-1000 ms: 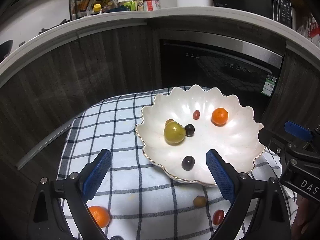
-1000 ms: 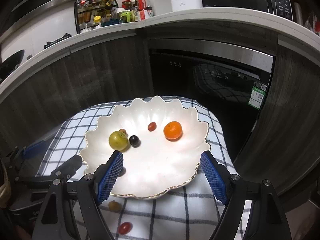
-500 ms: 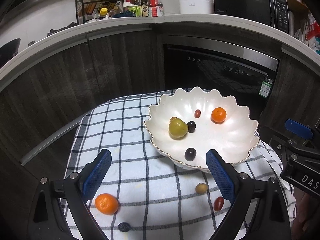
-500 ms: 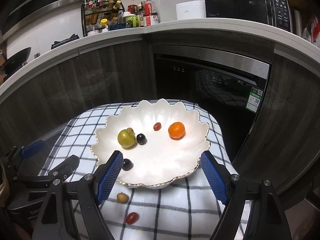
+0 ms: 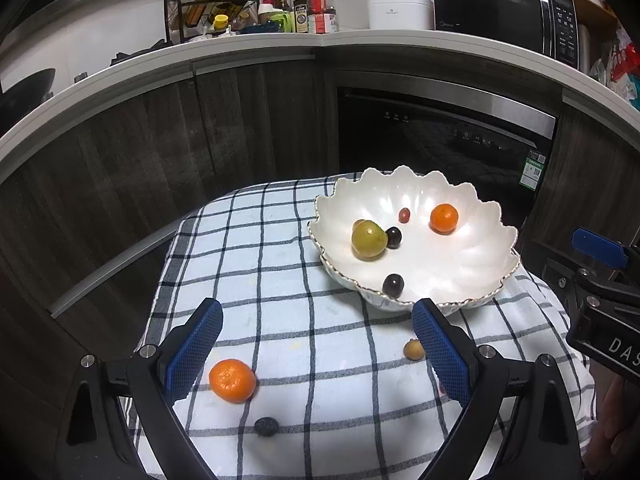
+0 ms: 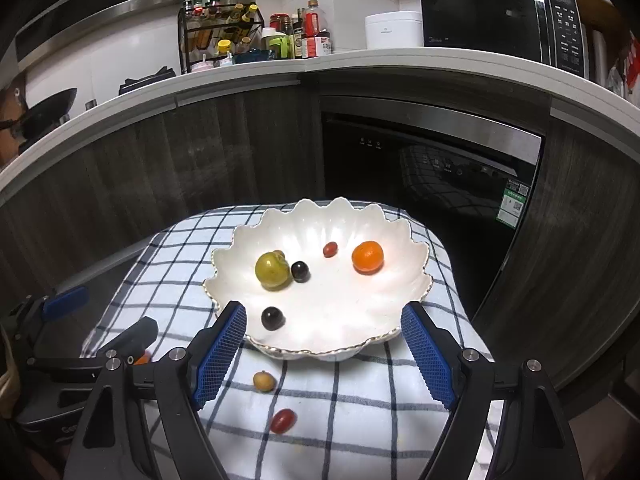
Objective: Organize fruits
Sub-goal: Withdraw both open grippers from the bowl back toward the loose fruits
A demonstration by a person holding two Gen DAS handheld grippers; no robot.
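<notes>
A white scalloped bowl (image 5: 472,276) (image 6: 404,280) sits on a checked cloth (image 5: 280,280) (image 6: 352,420). Inside it lie a green fruit (image 5: 368,239) (image 6: 272,271), an orange mandarin (image 5: 443,218) (image 6: 367,256), two dark grapes (image 5: 393,285) (image 6: 272,318) and a small red fruit (image 5: 404,215) (image 6: 330,249). On the cloth lie a second mandarin (image 5: 232,380), a dark berry (image 5: 266,426), a small yellow fruit (image 5: 413,349) (image 6: 264,381) and a red tomato (image 6: 283,420). My left gripper (image 5: 316,350) is open and empty, in front of the bowl and to its left. My right gripper (image 6: 322,354) is open and empty in front of the bowl's near rim.
Dark wood cabinets and a black built-in appliance (image 5: 440,136) stand behind the cloth-covered surface. The white counter (image 5: 280,46) above carries a spice rack, bottles, a white pot and a microwave (image 6: 500,20). The cloth's edges drop off left and right.
Both grippers have drawn back from the bowl, which now looks smaller and farther. More of the cloth shows, with the loose mandarin, dark berry and red tomato fully in view.
</notes>
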